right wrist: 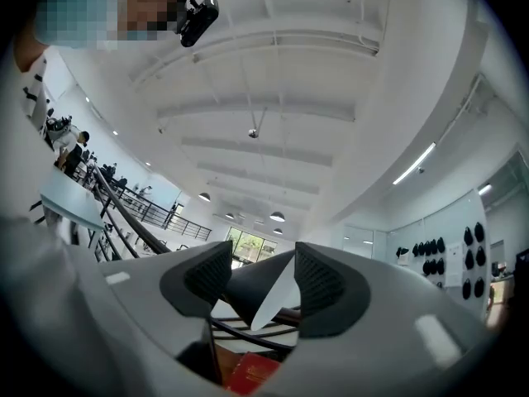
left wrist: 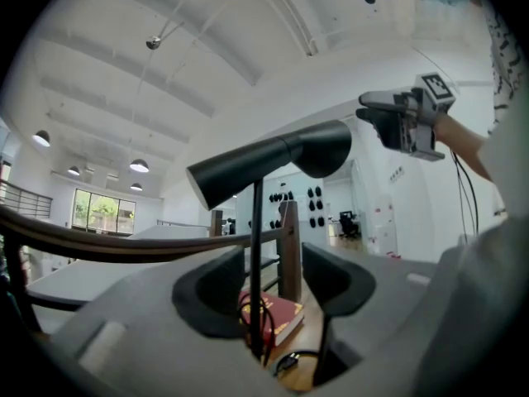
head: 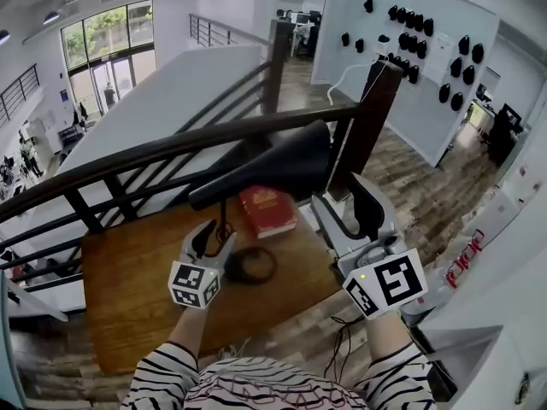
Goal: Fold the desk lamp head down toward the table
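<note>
A black desk lamp stands on the wooden table (head: 137,289). Its cone-shaped head (head: 273,173) lies roughly level on a thin stem (head: 224,222) above a ring base (head: 253,265). My left gripper (head: 214,239) is low at the stem and open. In the left gripper view the stem (left wrist: 256,255) rises between the spread jaws of the left gripper (left wrist: 269,275), under the lamp head (left wrist: 273,160). My right gripper (head: 346,203) is open just right of the head's wide end. In the right gripper view the head's white-lined mouth (right wrist: 266,300) shows between the jaws of the right gripper (right wrist: 263,267).
A red book (head: 267,210) lies on the table behind the lamp base. A dark wooden railing (head: 171,148) with a post (head: 367,126) runs along the table's far side, close to the lamp head. A cable (head: 342,348) hangs off the near edge.
</note>
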{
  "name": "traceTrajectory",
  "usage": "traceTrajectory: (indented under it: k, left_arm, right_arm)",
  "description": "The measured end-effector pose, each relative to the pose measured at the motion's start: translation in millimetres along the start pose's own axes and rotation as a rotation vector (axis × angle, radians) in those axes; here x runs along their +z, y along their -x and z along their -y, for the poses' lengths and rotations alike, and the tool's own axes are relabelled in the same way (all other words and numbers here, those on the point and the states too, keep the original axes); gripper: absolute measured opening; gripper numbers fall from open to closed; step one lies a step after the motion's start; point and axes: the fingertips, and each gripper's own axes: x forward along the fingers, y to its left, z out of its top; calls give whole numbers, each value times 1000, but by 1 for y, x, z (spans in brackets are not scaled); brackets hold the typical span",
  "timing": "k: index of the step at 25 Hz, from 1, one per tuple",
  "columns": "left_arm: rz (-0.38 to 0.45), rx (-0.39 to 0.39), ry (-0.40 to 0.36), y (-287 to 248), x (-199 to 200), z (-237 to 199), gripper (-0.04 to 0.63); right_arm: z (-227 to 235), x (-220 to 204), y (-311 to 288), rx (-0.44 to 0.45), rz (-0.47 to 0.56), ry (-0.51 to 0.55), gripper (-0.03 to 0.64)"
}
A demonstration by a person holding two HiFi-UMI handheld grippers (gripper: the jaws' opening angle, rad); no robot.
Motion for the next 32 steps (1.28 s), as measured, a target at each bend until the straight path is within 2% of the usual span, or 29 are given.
traceTrajectory:
  k: [7, 11, 13, 18, 20, 32]
  left_arm:
    - [-23, -75, 20, -25, -11, -22, 203]
    - [-36, -101, 19, -33, -20, -33, 101]
    - [-34, -110, 20, -37, -22, -38, 71]
    - [-55, -135, 17, -47, -30, -43, 66]
    - [-58, -137, 9, -48, -33, -45, 41]
    - [-37, -190, 36, -53, -35, -47, 38]
  right_arm:
    - [10, 13, -50, -21, -4, 80, 207]
    - [11, 7, -76, -13, -38, 130, 200]
    - [12, 2, -86, -14, -60, 143, 201]
    - [15, -5, -98, -56, -76, 194, 184]
    - [15, -7, -100, -68, -75, 208, 176]
    - [29, -38, -89, -167, -95, 177, 161]
